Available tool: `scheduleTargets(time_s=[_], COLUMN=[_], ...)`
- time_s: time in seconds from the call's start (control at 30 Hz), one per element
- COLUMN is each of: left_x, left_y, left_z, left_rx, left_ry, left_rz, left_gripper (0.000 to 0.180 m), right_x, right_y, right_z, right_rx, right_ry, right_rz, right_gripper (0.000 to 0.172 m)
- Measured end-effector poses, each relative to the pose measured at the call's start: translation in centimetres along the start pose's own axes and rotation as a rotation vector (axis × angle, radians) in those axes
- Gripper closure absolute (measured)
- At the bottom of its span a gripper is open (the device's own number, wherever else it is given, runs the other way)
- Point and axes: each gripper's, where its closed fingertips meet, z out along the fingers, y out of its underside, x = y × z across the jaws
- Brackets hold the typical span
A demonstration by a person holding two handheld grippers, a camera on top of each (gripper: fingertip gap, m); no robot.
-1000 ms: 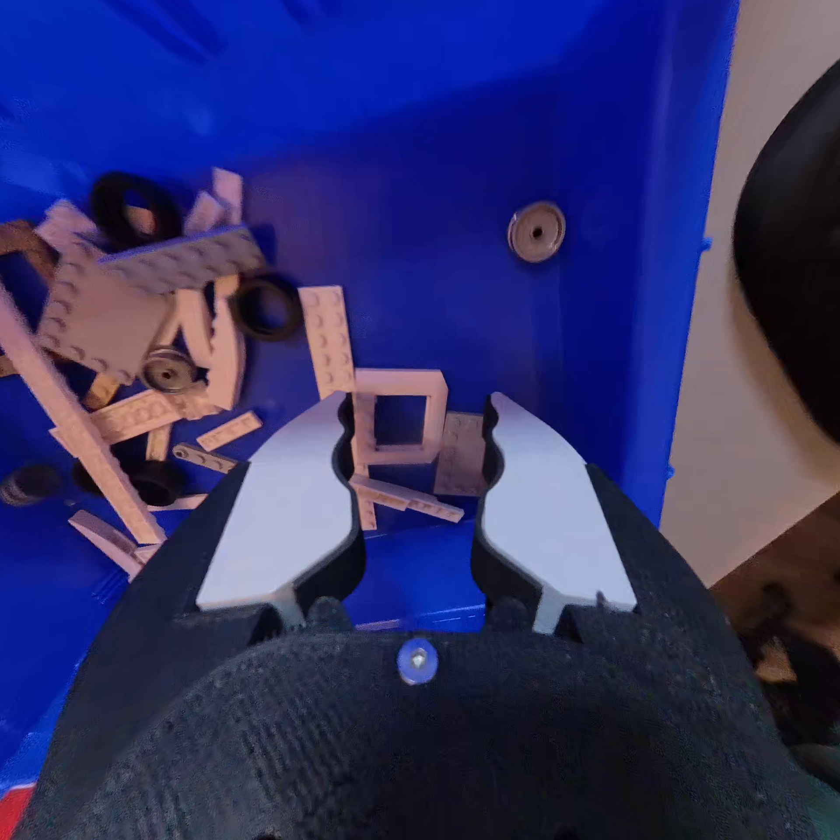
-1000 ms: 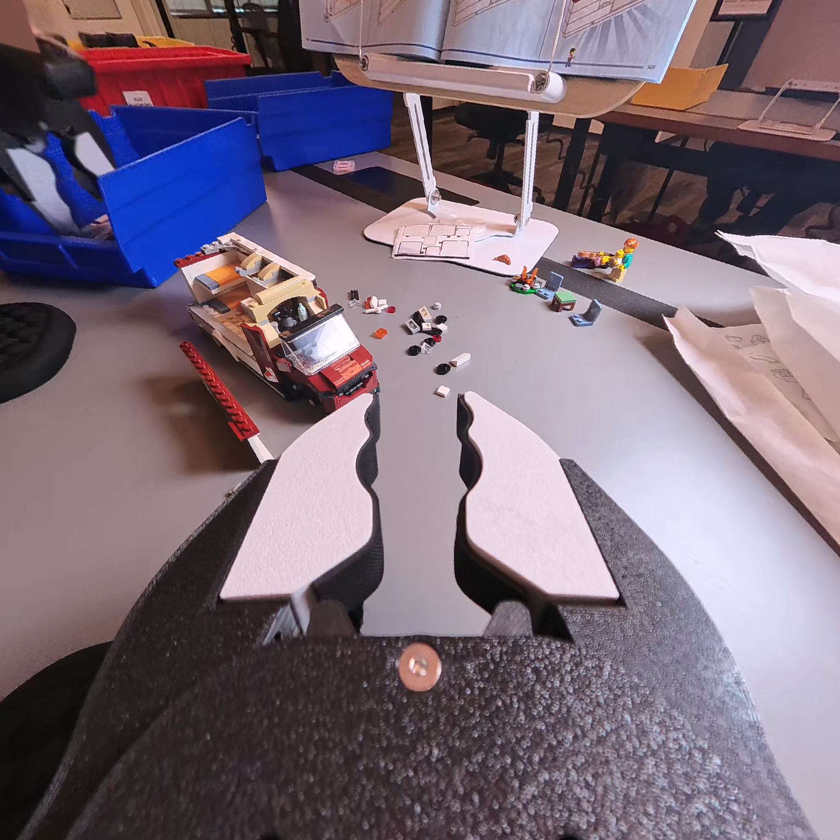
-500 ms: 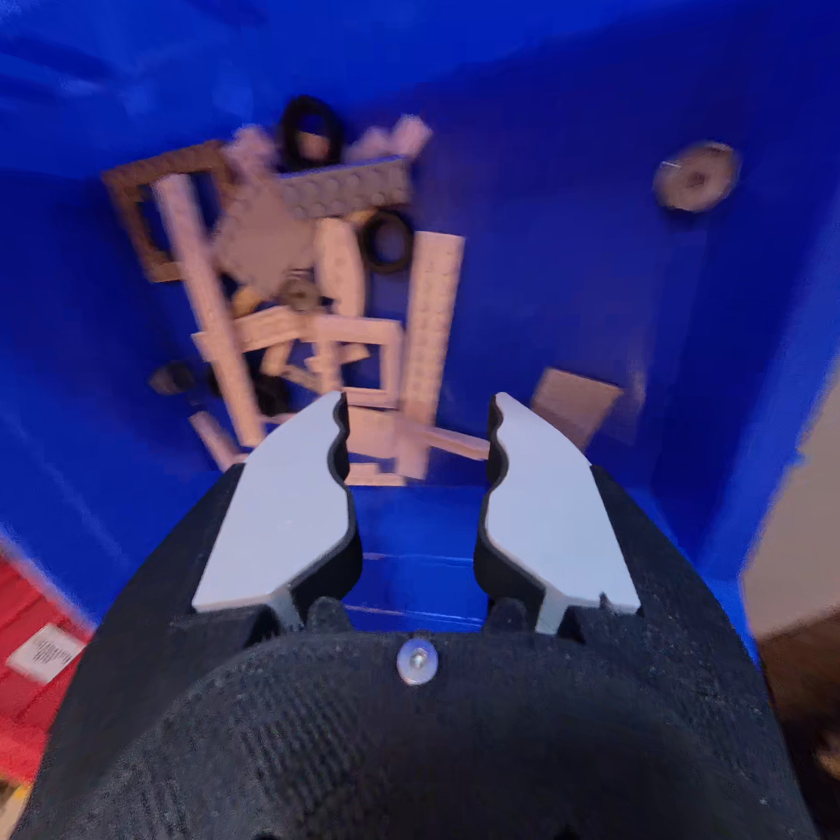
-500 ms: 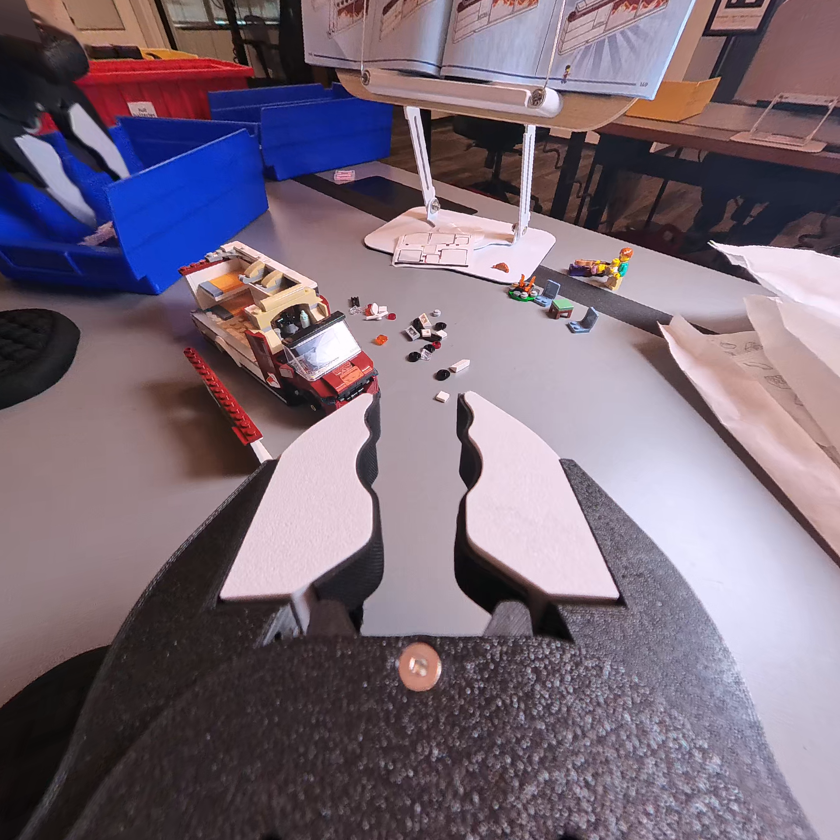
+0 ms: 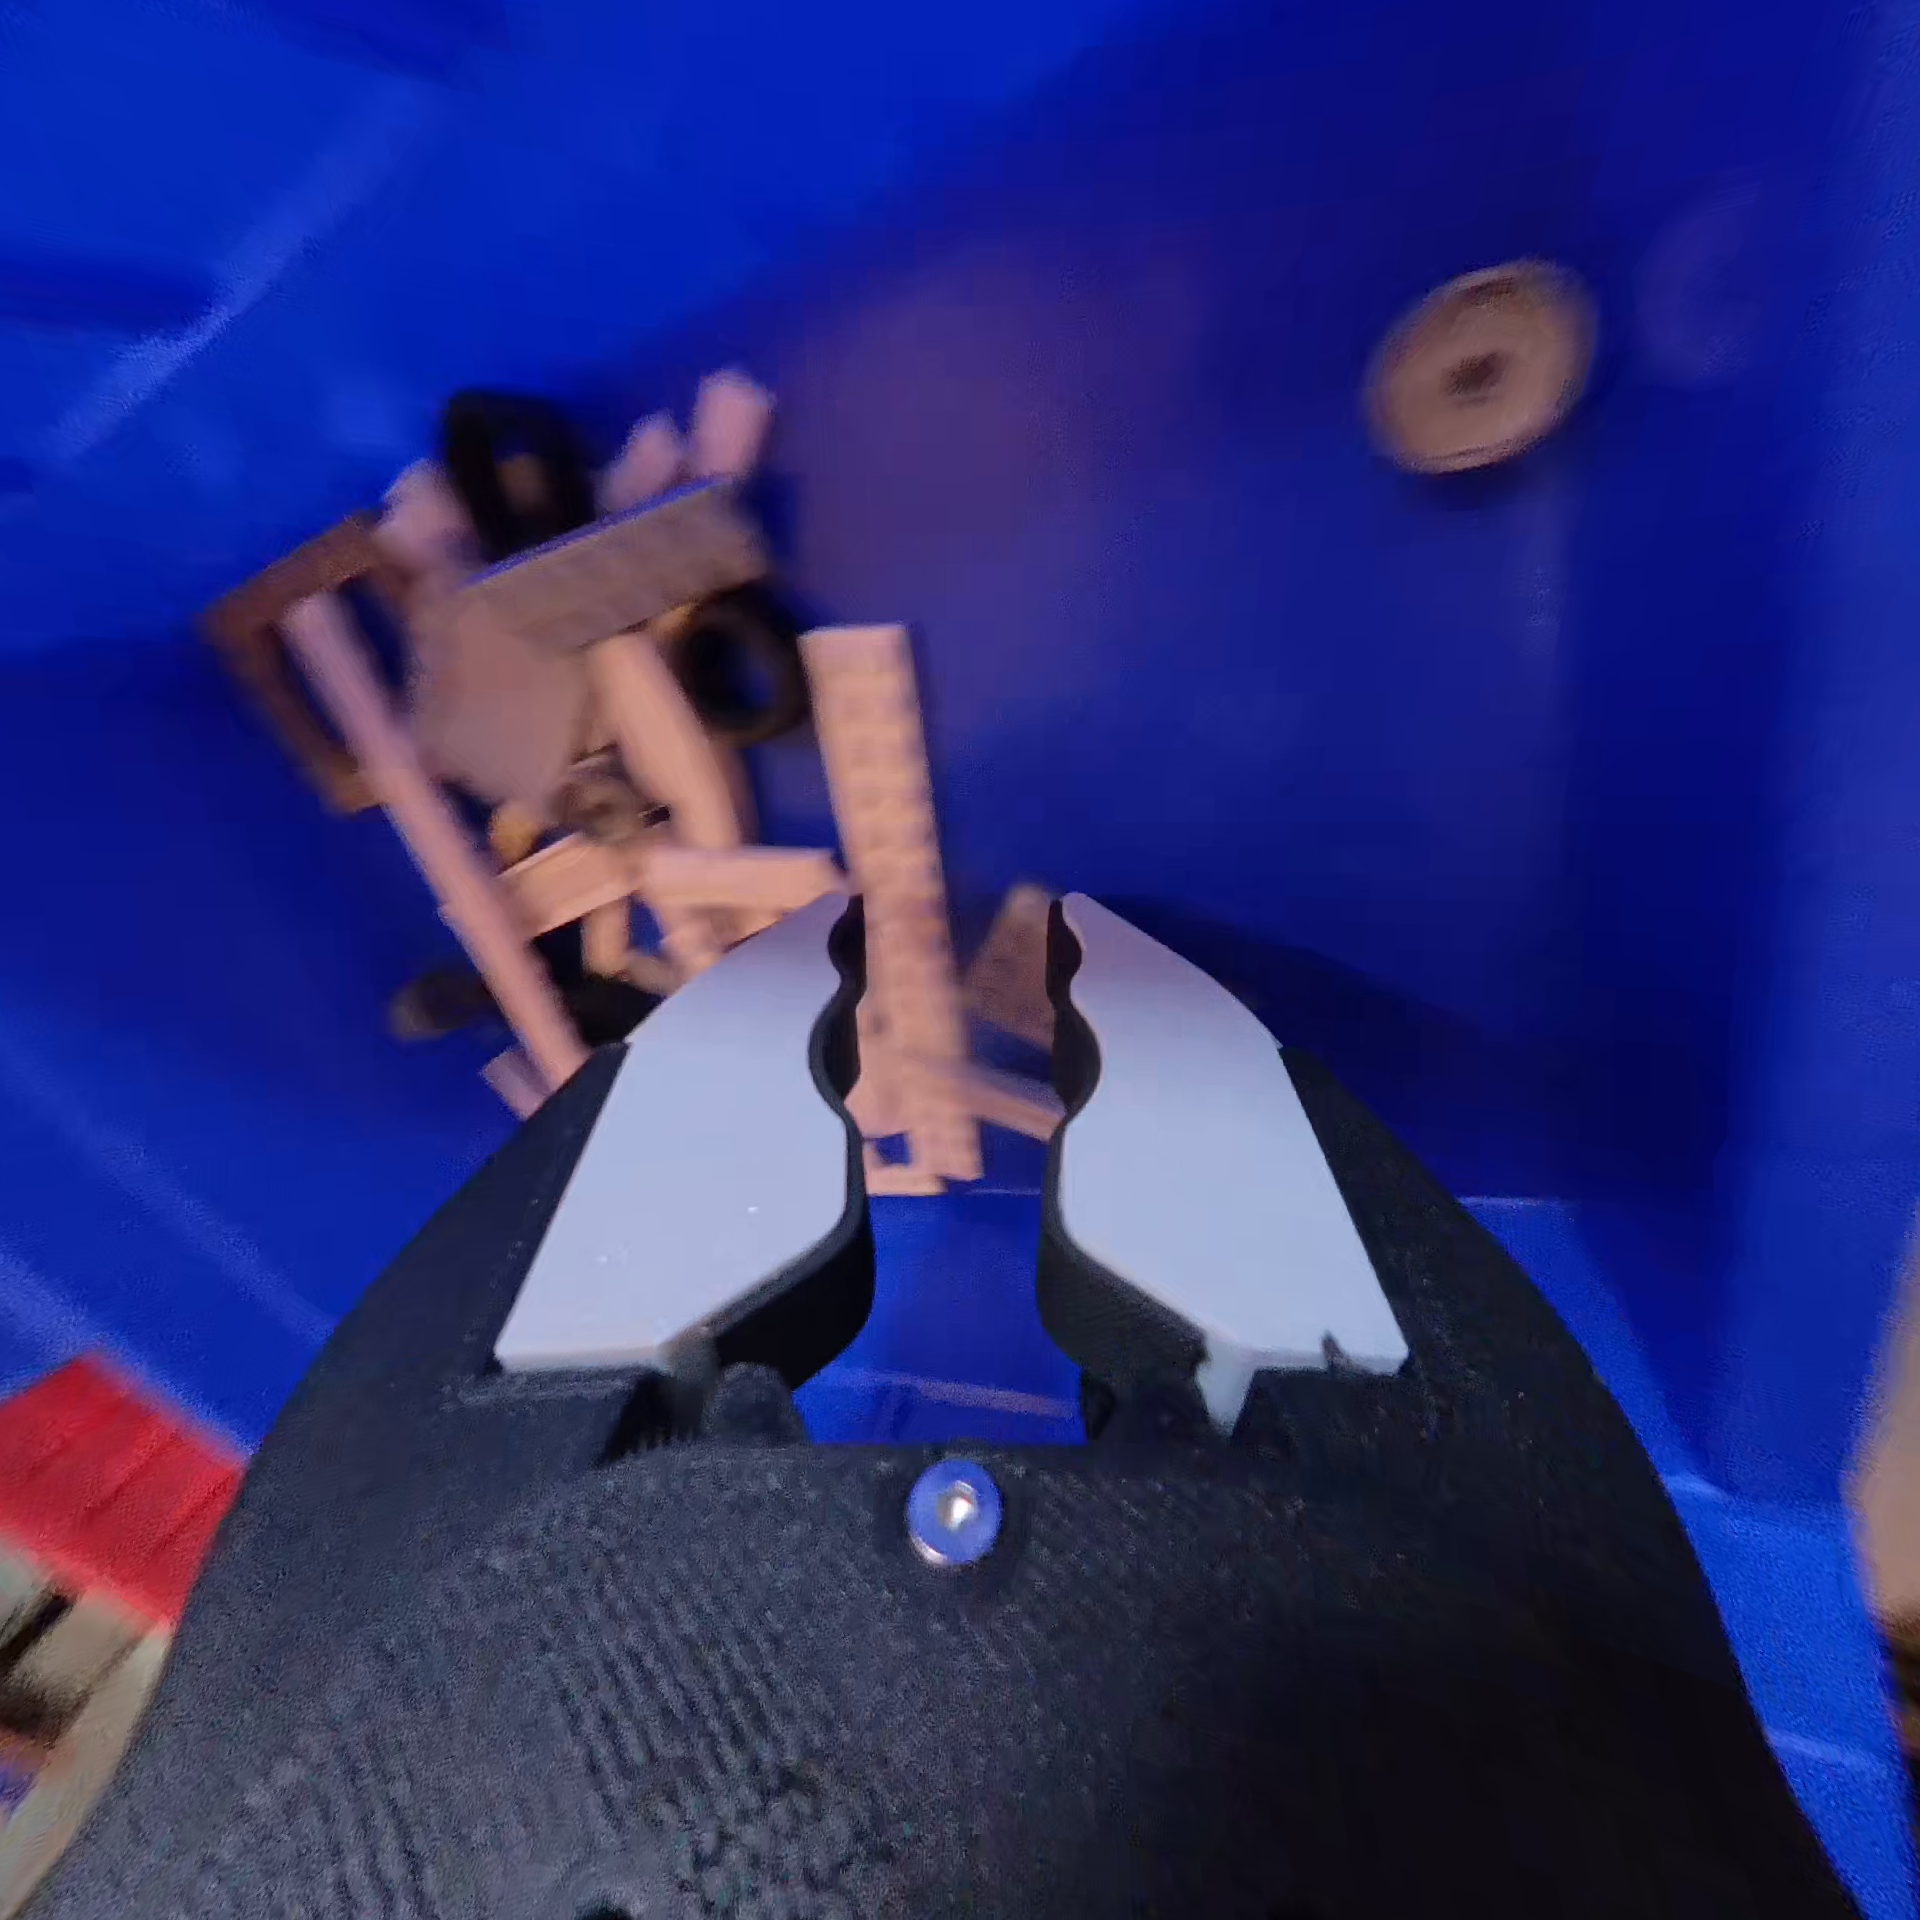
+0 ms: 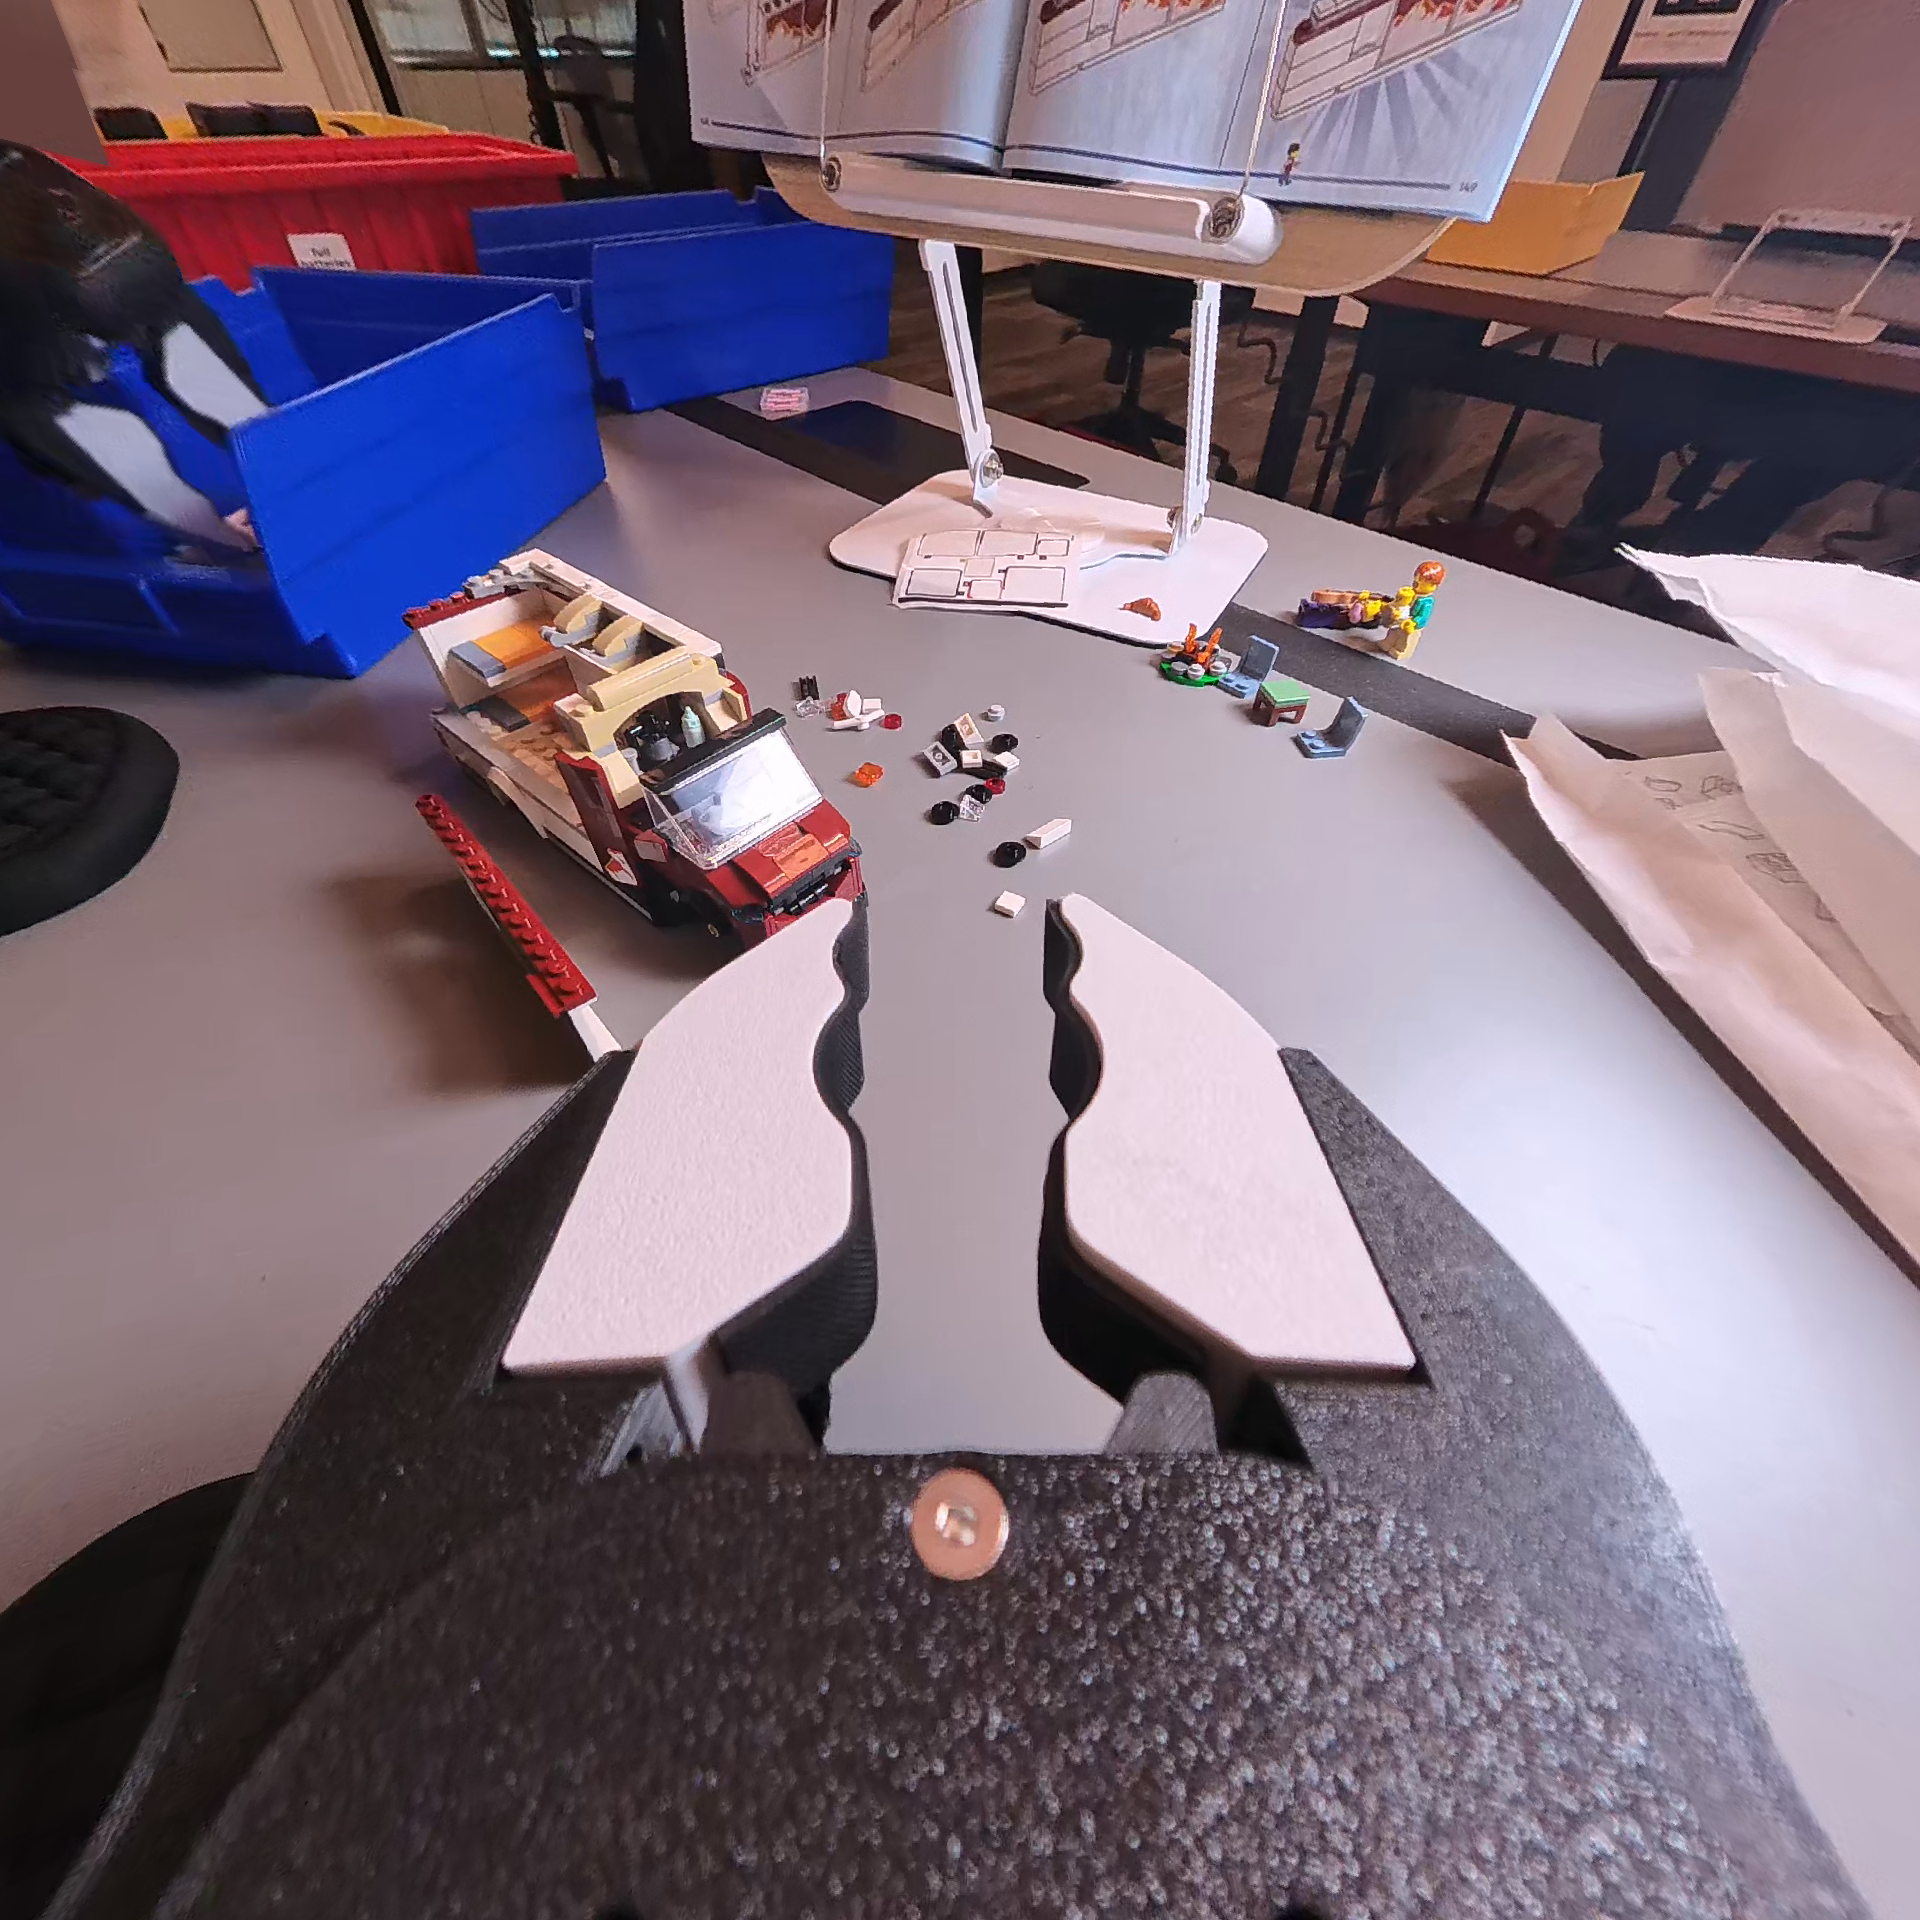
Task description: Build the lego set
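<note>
The left tool (image 5: 956, 914), jaws narrowed, sits inside the blue bin (image 5: 1351, 727) with a long tan plate (image 5: 899, 883) between its fingers; whether they press it, I cannot tell. A loose pinch could drop the plate.

The right tool (image 6: 956, 914) hangs bare and part-open above the table (image 6: 1351, 1039).

Glossy blue plastic bin (image 5: 1143, 312), matt smooth grey tabletop (image 6: 1299, 1039), rough grainy black gripper body (image 6: 935, 1714), creased white paper (image 6: 1818, 883).

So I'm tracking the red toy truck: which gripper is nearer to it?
The right gripper: its left fingertip sits just in front of the truck's nose. The left gripper is farther off, down inside the blue bin beyond the truck's rear.
</note>
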Motion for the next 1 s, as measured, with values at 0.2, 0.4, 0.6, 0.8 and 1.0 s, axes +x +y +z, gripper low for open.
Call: scheduleTargets(time_s=[0.2,0.4,0.6,0.8,1.0], left_x=[-4.3,-2.8,1.3,3.5,0.1], left_y=[-0.6,-0.9,-4.3,-5.2,-4.4], left_z=[-2.9,-3.2,-2.4,-0.6,-1.4], left_rx=[0.169,0.236,0.318,0.256,0.258], left_ry=[-0.175,-0.066,0.15,0.251,0.075], left_rz=[-0.2,-0.246,-0.192,-0.118,-0.207], left_gripper=[0.162,0.151,0.132,0.13,0.15], right_x=[0.1,-0.1,-0.1,-0.1,0.2], right_y=[0.0,0.1,0.0,0.1,0.1], right_z=[0.1,0.2,0.1,0.2,0.0], right_rx=[-0.004,-0.009,-0.007,-0.01,-0.007], right_ry=[0.002,-0.002,0.002,0.002,0.007], right_rz=[0.0,-0.003,-0.003,0.0,0.004], right_gripper=[0.14,0.14,0.14,0.14,0.14])
